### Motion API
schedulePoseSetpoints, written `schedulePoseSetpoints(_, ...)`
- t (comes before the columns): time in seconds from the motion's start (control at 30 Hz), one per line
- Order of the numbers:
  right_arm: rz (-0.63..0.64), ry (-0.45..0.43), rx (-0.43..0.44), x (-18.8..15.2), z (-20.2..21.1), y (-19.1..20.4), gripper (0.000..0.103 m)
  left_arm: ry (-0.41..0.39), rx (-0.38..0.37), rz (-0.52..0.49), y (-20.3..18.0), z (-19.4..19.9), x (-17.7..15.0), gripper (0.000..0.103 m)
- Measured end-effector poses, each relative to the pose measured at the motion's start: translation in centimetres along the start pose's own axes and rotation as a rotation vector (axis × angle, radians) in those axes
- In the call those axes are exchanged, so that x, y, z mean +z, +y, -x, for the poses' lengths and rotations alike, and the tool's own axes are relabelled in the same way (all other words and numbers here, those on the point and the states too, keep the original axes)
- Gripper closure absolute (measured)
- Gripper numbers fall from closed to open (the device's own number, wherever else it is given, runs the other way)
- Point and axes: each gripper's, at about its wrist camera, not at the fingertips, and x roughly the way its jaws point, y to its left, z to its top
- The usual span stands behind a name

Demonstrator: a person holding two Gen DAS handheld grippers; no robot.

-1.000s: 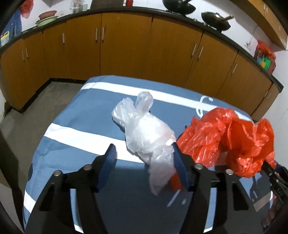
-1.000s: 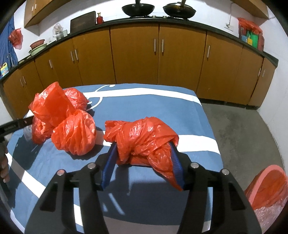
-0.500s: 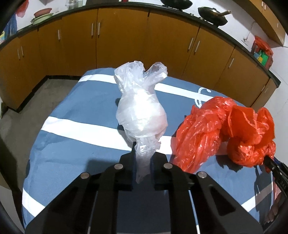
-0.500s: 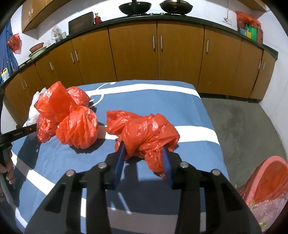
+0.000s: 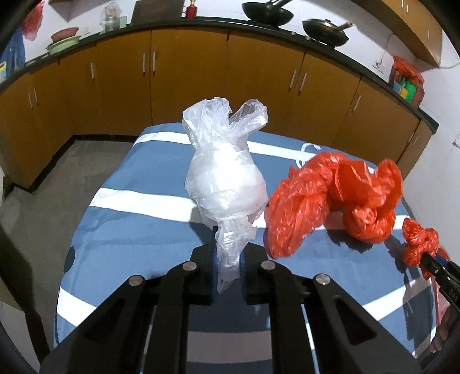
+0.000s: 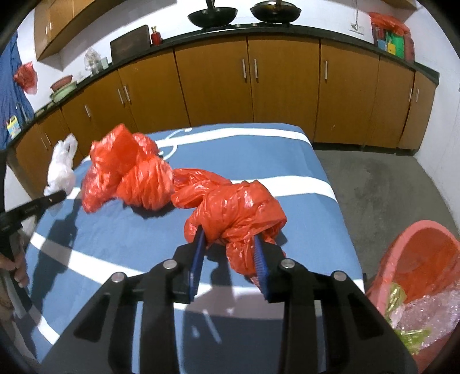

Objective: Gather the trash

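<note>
My left gripper (image 5: 228, 256) is shut on the twisted tail of a clear plastic bag (image 5: 225, 184), which stands lifted above the blue striped table (image 5: 138, 230). The same clear plastic bag (image 6: 61, 168) shows small at the left of the right wrist view. My right gripper (image 6: 230, 250) is shut on a crumpled red plastic bag (image 6: 235, 213), its blue pads (image 6: 260, 256) pressing both sides, and that held red bag (image 5: 419, 244) appears at the right edge of the left wrist view. A second, larger red plastic bag (image 5: 333, 195) (image 6: 129, 175) lies on the table between the two grippers.
A pink bin (image 6: 417, 273) with a red liner and some trash inside stands on the floor right of the table. Wooden cabinets (image 6: 253, 83) run along the far wall under a dark counter with woks (image 5: 266, 13). A hand (image 6: 17, 264) holds the left gripper.
Both grippers have closed from open on their bags. The clear bag has been raised upright off the table, and the red bag in the right gripper has been lifted and drawn back.
</note>
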Motion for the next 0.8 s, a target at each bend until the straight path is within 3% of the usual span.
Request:
schedulePoseSetpoints(0.13,0.004,0.023,-0.023,-0.2,-0.9,0.2,0.057,0.016,-0.002,0.006,0.1,-0.2,-0.3,0.091)
schedulePoseSetpoints(0.2,0.014,0.025,-0.029,-0.1,-1.2,0.5,0.057,0.023,0.002,0.005,0.1,-0.4,-0.4,0.091)
schedulePoseSetpoints(0.43,-0.007,0.039,0.004,-0.4,-0.8,0.2,0.074,0.008,-0.005,-0.021,-0.2,0.6,-0.8,0.091)
schedulePoseSetpoints(0.47,-0.014,0.037,0.009,-0.5,-0.5,0.1,0.08,0.004,-0.007,-0.023,-0.2,0.8,-0.8,0.091)
schedulePoseSetpoints(0.5,-0.019,0.036,0.011,-0.7,-0.2,0.1,0.094,-0.002,-0.009,-0.025,-0.2,1.1,-0.8,0.091)
schedulePoseSetpoints(0.8,-0.074,0.025,0.065,-1.3,2.3,0.0,0.096,-0.044,-0.026,-0.04,-0.4,4.0,-1.3,0.091)
